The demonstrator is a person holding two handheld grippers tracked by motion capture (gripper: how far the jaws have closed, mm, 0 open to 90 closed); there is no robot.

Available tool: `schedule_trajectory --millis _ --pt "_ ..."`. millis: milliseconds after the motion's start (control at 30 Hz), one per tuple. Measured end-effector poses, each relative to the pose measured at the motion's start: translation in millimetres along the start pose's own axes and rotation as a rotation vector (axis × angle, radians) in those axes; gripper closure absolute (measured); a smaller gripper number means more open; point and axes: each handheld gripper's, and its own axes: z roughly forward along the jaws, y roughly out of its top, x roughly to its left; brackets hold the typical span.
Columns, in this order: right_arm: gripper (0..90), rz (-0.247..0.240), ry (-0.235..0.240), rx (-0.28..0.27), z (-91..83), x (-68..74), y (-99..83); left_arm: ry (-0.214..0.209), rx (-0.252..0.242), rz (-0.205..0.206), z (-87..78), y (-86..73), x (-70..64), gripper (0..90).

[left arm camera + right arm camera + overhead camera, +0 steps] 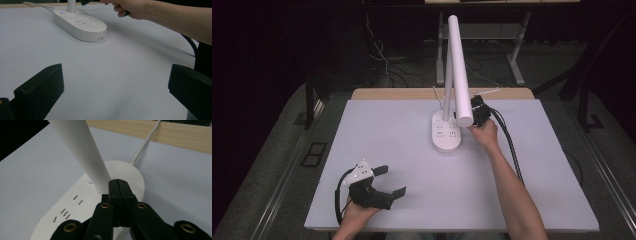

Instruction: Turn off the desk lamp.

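Desk lamp (447, 131) sits at table's (362, 150) far centre, right gripper (473, 106) closed empty at its lamp head (459, 65), left gripper (393, 181) open, idle near front-left; likely early, nothing visibly adjusted yet.

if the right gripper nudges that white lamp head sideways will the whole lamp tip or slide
Probably neither at first. The lamp head is a long tube on a thin stem, so it likely pivots or flexes. The base is broad and flat, doubling as a socket strip, so tipping seems unlikely. A harder push might slide it on the smooth white table.
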Motion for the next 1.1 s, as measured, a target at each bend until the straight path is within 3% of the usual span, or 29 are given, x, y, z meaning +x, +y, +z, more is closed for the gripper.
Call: schedule_trajectory --millis 200,533,900,967,1033,1100 --pt "90.0 -0.03 0.015 -0.003 -10.6 6.3 -0.4 0.0 -0.001 0.0 0.3 0.1 -1.0 0.0" --pt "88.7 -0.048 0.029 -0.013 -43.3 15.1 -7.3 -0.003 -0.003 0.006 0.5 0.4 -2.5 0.0" --pt "44.2 -0.035 0.029 -0.038 -81.1 19.6 -19.3 -0.003 0.001 0.007 1.8 0.5 -2.9 0.0" --pt "33.5 -0.03 0.025 -0.034 -88.1 20.6 -22.3 -0.002 0.001 0.006 1.8 0.5 -2.8 0.0" --pt "15.6 -0.04 0.041 -0.027 -95.2 22.6 -25.8 -0.001 0.0 0.005 1.9 0.5 -2.8 0.0" --pt "8.0 -0.045 0.037 -0.031 -102.2 25.2 -29.8 0.0 -0.002 0.004 1.6 0.4 -2.8 0.0"
